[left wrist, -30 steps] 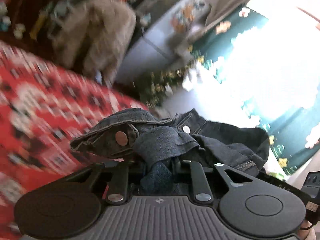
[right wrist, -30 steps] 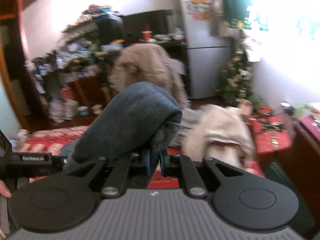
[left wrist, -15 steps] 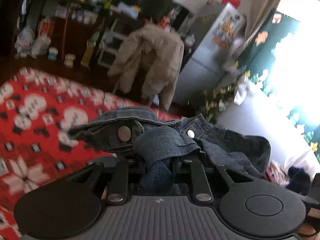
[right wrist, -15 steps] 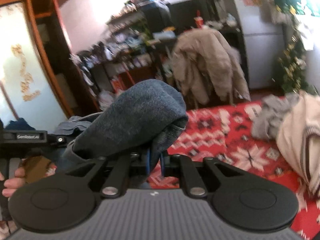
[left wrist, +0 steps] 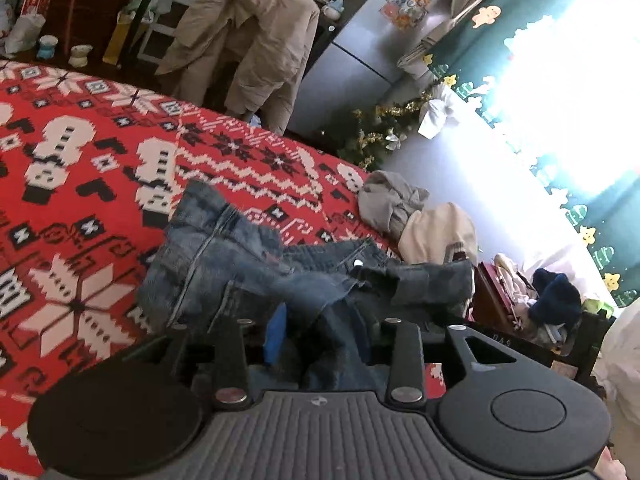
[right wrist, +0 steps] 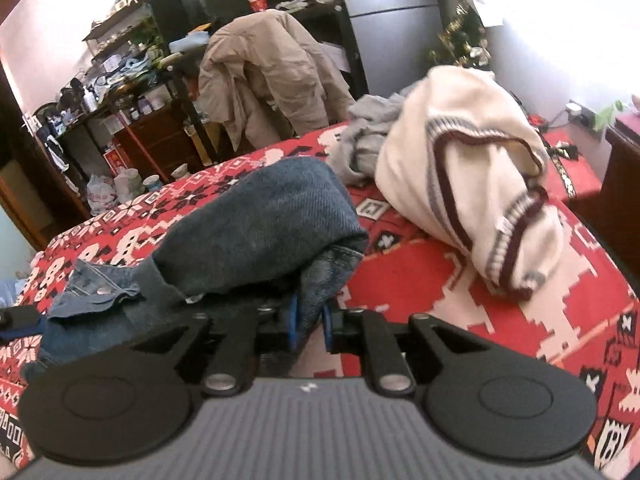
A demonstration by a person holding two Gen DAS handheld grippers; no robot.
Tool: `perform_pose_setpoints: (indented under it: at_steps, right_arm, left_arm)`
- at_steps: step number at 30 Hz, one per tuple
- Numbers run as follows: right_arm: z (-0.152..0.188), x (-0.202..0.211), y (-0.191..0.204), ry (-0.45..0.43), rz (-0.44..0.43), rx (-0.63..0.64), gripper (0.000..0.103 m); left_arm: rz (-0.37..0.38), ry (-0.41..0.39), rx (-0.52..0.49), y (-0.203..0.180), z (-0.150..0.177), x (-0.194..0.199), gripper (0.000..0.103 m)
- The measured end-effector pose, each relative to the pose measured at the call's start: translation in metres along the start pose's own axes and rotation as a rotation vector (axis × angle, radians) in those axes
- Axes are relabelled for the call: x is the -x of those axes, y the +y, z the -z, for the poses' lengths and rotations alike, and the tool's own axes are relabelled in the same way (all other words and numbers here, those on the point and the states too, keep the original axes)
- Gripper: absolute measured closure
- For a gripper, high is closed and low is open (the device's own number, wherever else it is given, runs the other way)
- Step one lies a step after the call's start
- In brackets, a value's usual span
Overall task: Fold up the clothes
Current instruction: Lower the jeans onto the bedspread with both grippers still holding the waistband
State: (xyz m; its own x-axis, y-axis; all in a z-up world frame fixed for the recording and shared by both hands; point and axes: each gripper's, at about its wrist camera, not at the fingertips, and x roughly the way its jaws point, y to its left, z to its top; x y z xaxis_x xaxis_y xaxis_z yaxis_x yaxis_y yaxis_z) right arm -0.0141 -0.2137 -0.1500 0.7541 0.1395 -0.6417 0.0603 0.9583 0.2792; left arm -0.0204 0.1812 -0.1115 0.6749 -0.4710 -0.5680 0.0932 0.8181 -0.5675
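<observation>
A pair of blue denim jeans [left wrist: 240,276] lies crumpled on the red patterned blanket [left wrist: 80,152], one end spread flat on it. My left gripper [left wrist: 320,340] has its jaws parted with denim draped between the blue pads [left wrist: 276,332]. My right gripper [right wrist: 308,320] is shut on a bunched fold of the jeans [right wrist: 264,232], which humps up over the fingers and hides the tips. The waistband with a metal button [right wrist: 105,290] hangs to the left.
A cream sweater with dark red trim [right wrist: 472,172] and a grey garment [right wrist: 364,140] lie on the blanket to the right. A beige coat [right wrist: 272,76] hangs on a chair behind the bed, beside a grey fridge [left wrist: 360,52] and cluttered shelves.
Both grippers have come down toward the blanket. The jeans now rest partly on it. The left jaws have parted from their earlier tight hold on the denim.
</observation>
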Motion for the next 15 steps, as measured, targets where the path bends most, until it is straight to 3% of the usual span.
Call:
perform_pose_setpoints:
  at_steps: [8,15]
  right_arm:
    - [-0.005,0.035,-0.006,-0.042,0.003,0.033,0.072]
    - [-0.01,0.06,0.037,-0.033,-0.14,0.129,0.066]
  left_arm:
    - [-0.017,-0.018,-0.046,0.003,0.017,0.021,0.055]
    - [-0.044,-0.011,-0.116,-0.003,0.032,0.021,0.053]
